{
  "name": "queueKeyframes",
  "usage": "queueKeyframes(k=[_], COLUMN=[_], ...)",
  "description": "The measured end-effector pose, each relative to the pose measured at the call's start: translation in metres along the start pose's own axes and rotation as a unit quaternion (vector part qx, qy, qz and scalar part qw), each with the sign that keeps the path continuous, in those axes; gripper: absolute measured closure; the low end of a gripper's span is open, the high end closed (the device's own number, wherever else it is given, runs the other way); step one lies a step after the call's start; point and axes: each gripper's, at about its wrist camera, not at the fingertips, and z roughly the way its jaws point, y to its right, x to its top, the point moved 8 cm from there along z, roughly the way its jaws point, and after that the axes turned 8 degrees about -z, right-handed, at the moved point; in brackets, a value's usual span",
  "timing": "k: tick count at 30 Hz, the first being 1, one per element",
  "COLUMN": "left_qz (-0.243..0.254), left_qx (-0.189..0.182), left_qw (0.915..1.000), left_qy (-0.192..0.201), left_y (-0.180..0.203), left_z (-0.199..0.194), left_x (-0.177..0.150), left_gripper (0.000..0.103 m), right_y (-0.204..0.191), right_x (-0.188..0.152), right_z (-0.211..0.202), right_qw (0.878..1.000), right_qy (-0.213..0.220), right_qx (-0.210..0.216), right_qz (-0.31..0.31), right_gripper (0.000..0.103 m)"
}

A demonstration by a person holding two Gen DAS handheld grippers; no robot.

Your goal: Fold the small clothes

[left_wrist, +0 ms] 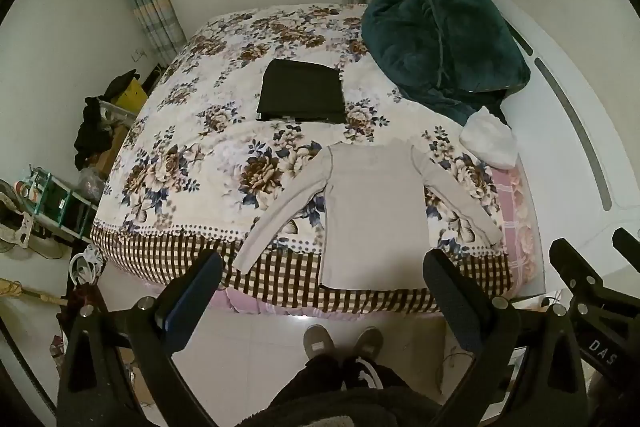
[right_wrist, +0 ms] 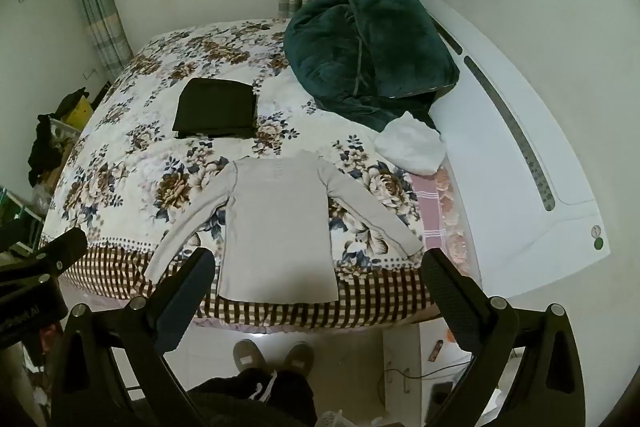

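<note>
A light grey long-sleeved top (left_wrist: pixel 374 211) lies flat on the floral bedspread (left_wrist: pixel 192 163) near the bed's front edge, both sleeves spread out and down; it also shows in the right wrist view (right_wrist: pixel 280 227). A folded black garment (left_wrist: pixel 301 91) lies further back on the bed, seen too in the right wrist view (right_wrist: pixel 216 109). A crumpled white garment (left_wrist: pixel 490 141) sits right of the top, also in the right wrist view (right_wrist: pixel 412 143). My left gripper (left_wrist: pixel 324 267) is open and empty, held above the bed's front edge. My right gripper (right_wrist: pixel 318 265) is open and empty, likewise above the top's hem.
A dark green blanket (left_wrist: pixel 444 43) is bunched at the bed's back right, beside the white headboard (right_wrist: pixel 520 131). Cluttered shelves and boxes (left_wrist: pixel 60 195) stand left of the bed. The person's feet (left_wrist: pixel 340 343) stand on the tiled floor before the bed.
</note>
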Motion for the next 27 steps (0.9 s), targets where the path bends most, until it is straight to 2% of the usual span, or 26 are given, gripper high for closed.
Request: queueKeyframes(k=[27], left_qz=[-0.003], left_qx=[-0.004], left_qw=[1.0], left_qy=[0.002], left_y=[-0.0075], left_z=[0.0009], left_x=[0.0015], left_gripper=[0.001], right_y=[-0.0051], right_x=[0.0044], right_z=[-0.0031], right_qw=[1.0], right_qy=[0.0], right_qx=[0.0], right_qz=[-0.003], right_gripper=[0.0])
